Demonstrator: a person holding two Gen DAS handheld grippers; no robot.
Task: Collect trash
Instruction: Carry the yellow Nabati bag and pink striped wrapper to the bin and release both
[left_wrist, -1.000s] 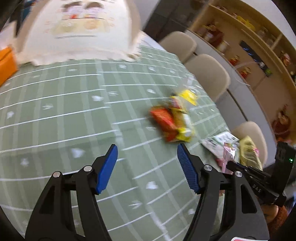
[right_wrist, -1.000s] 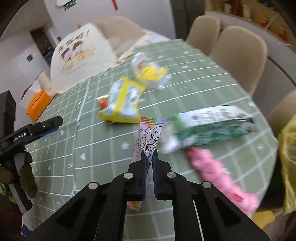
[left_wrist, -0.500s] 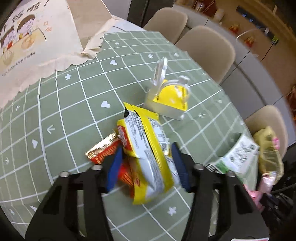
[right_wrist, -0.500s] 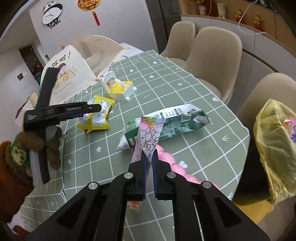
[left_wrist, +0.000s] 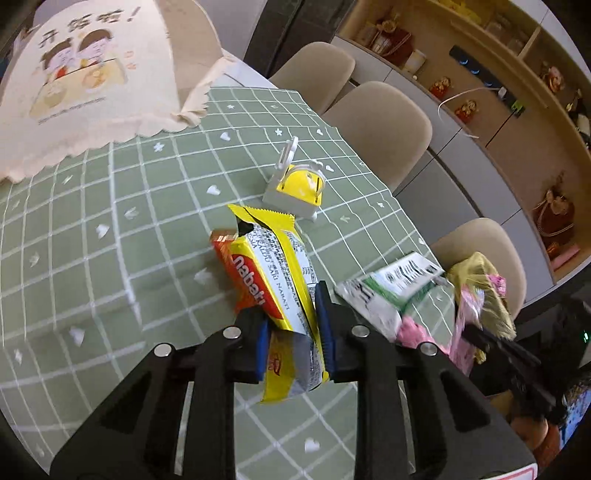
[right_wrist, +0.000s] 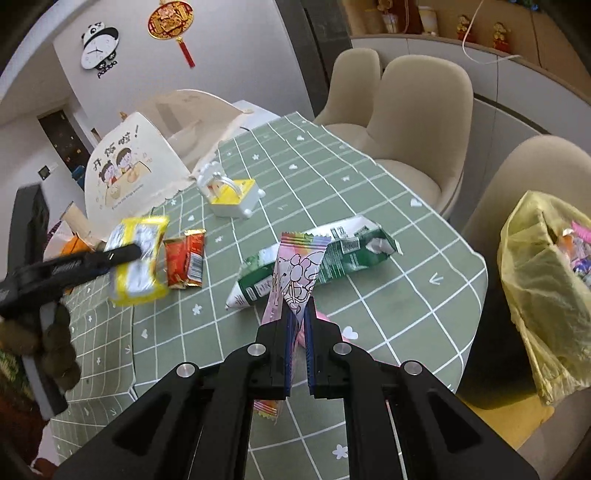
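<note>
Yellow wafer packet (left_wrist: 291, 295), its red panel reading "nabati", sits pinched between the blue pads of the left gripper (left_wrist: 293, 332), lifted above the green checked tablecloth (left_wrist: 110, 258) with a red wrapper (right_wrist: 186, 262) lying just beneath. Right gripper (right_wrist: 299, 332) is clamped tight on a pink cartoon-printed wrapper (right_wrist: 295, 273), held upright. Behind it a green-and-white carton (right_wrist: 332, 254) lies flat; a yellow trash bag (right_wrist: 543, 291) sits off the table's edge.

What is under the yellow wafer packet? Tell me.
An orange-red wrapper lies on the green tablecloth beside and below the yellow wafer packet, which the left gripper clamps. The packet covers part of it.
</note>
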